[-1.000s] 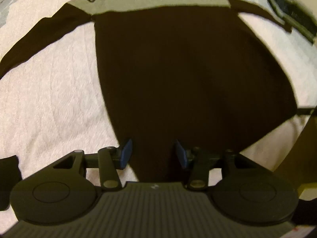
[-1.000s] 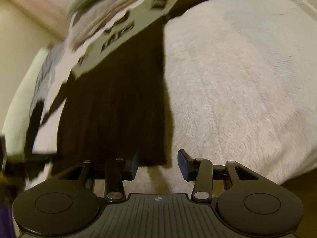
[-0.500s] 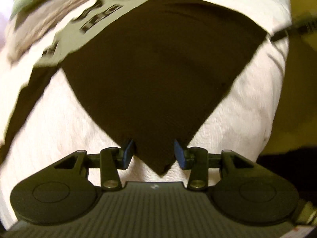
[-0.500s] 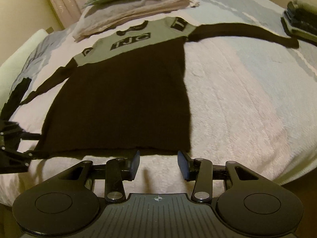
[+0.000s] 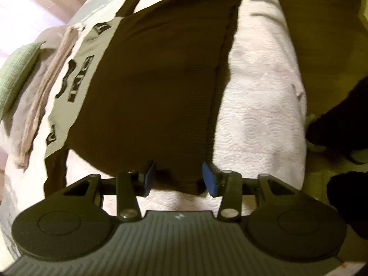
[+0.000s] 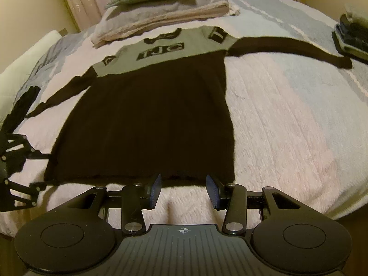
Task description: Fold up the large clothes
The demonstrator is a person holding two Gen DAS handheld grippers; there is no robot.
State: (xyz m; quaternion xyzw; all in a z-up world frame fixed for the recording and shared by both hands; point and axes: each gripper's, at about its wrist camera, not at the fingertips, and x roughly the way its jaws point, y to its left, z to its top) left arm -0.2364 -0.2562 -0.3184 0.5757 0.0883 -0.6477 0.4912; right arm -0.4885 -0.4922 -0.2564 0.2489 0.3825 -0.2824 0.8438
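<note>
Bare bedspread [image 6: 287,124] right of sweater [image 6: 147,124] – open passage; folded stack [image 6: 352,39] blocks far right edge.

A long dark-brown sweater [image 6: 147,119] lies flat, face up, on the bed [image 6: 287,119] — grey yoke with black letter patches toward the pillows, both sleeves spread wide, hem straight along the near edge.

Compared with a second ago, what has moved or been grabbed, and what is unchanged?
The left gripper rolled and swung to the sweater's lower corner, which now sits between its open jaws. The right gripper pulled back to just short of the hem. Nothing was grasped. The sweater stays spread flat on the bed.
</note>
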